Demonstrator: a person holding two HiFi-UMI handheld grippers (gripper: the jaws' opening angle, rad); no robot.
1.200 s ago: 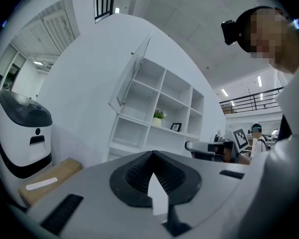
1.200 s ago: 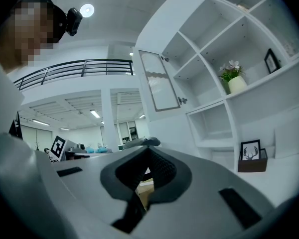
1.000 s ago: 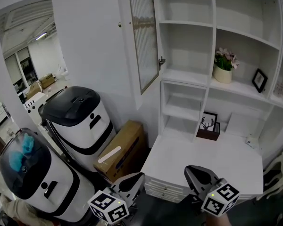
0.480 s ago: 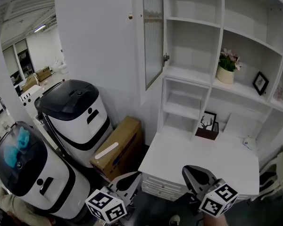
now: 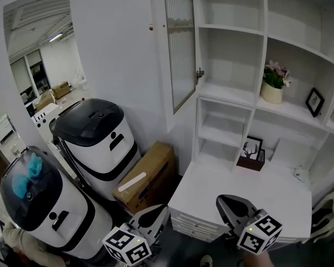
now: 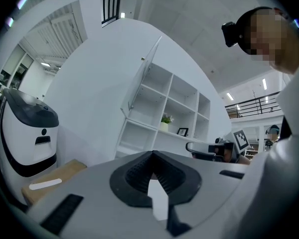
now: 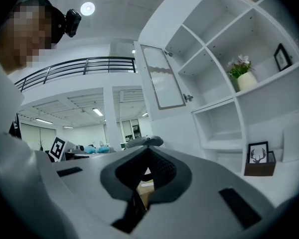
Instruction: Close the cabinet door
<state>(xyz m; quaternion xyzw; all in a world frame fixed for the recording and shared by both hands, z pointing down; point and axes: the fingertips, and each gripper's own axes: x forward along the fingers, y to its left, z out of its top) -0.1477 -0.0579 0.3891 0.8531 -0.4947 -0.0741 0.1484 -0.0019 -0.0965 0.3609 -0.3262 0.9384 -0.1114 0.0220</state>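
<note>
Left gripper and right gripper hang closed on nothing: pushing the open cabinet door likely needs no grasp

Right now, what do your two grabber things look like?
They look alike. The left gripper and the right gripper have pale grey bodies that narrow to a point like a beak, with black ribbed pads inside. Each carries a white cube printed with black square markers: the left cube and the right cube. The person holding them wears a white top.
</note>
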